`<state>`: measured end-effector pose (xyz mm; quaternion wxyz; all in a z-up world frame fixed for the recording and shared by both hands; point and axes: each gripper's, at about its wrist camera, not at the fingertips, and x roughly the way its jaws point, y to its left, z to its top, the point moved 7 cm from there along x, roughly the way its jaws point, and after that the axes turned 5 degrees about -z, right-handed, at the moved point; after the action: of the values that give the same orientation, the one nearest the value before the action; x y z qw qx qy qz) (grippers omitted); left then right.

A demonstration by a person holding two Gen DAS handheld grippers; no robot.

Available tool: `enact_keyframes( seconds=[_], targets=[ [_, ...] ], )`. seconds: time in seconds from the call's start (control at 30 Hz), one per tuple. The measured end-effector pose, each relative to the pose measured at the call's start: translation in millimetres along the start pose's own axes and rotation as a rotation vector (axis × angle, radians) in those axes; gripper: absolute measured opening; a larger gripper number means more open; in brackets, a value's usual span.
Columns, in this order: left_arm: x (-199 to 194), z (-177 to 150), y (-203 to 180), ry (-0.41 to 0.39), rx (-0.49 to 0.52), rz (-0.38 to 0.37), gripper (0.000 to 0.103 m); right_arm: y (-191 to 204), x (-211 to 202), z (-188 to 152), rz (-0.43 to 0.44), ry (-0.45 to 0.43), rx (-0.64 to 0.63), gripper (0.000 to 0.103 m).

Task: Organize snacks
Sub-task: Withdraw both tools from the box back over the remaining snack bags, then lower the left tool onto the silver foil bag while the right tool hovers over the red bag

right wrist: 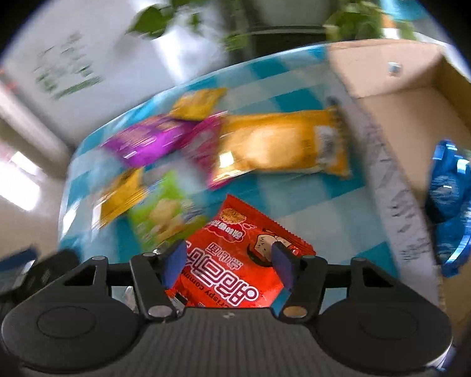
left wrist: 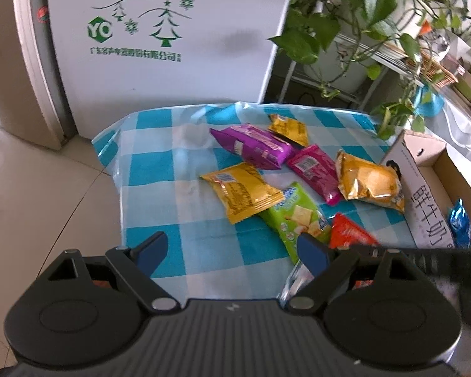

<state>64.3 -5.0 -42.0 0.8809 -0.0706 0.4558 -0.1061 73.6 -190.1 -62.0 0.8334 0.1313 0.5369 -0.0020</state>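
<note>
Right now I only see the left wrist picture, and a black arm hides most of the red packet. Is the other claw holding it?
Observer: Yes. In the right wrist view the red packet sits between the blue pads of the right claw, sharp while the table behind blurs.
Child: What is drawn on it?
Observer: A small cartoon face and big white Korean-style lettering.
Child: Is the box full?
Observer: No. The cardboard box shows a bare floor at its far end, and the only thing I can see inside is one blue packet.
</note>
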Motion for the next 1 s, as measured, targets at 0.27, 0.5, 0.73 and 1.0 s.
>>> enact_keyframes(
  seconds=[0.27,0.5,0.73,1.0],
  targets=[
    [3,-5,17,0.019,-0.023,0.034,0.089,27,-6,-16,0.04,0.018,-0.248,0.065],
    [5,-12,12,0.047,0.018,0.006,0.089,-4,-6,-6,0.005,0.03,-0.071,0.076],
    [8,-27,3,0.1,0.053,-0.051,0.089,-9,17,-11,0.042,0.134,0.105,0.084],
    [7,-44,-13,0.147,0.093,-0.095,0.089,-7,27,-12,-0.001,0.132,0.06,0.086]
  ],
)
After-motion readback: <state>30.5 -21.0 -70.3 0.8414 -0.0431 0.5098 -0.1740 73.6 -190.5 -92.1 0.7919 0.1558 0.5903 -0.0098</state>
